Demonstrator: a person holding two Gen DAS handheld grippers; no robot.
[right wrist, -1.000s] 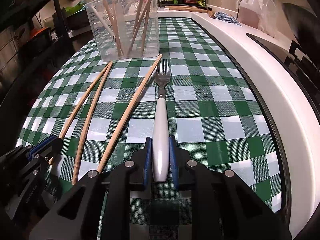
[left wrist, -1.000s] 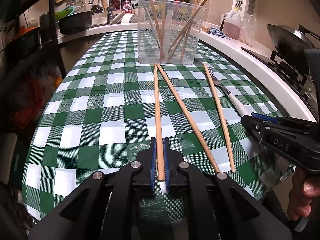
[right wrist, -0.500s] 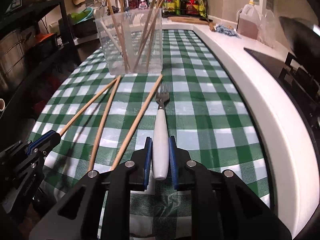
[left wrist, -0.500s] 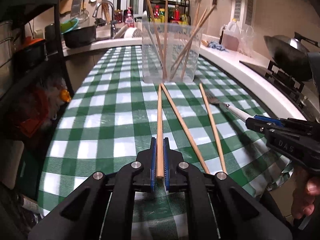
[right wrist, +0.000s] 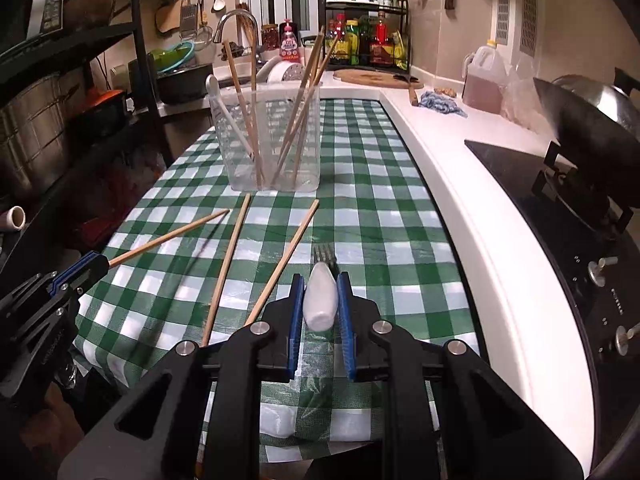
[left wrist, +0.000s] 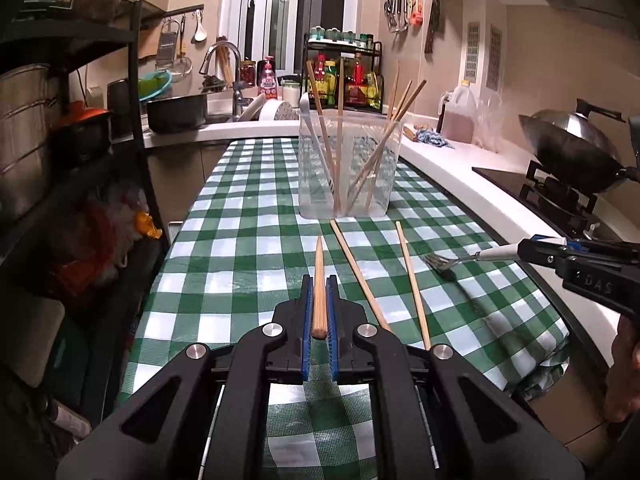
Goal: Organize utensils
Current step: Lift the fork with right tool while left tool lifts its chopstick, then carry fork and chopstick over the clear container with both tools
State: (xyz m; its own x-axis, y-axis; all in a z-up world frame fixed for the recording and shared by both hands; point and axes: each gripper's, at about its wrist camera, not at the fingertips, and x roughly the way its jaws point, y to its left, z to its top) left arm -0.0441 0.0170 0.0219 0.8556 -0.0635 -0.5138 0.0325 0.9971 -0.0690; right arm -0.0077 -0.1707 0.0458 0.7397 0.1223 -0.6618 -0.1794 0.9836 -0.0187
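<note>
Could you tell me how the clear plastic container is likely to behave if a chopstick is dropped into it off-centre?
The clear plastic container looks thin-walled and probably light, so a knock near its rim might shift it. It is tall, and the chopsticks inside lean against its rim, which may make it apt to tip. The glossy tablecloth could let it slide.

Our left black plastic two-finger gripper [left wrist: 319, 312] has blue ribbed pads [left wrist: 307, 320] and round silver screws [left wrist: 270, 330]. Our matching right black two-finger gripper [right wrist: 322, 308] bears pale embossed lettering "DAS" on its side.
</note>
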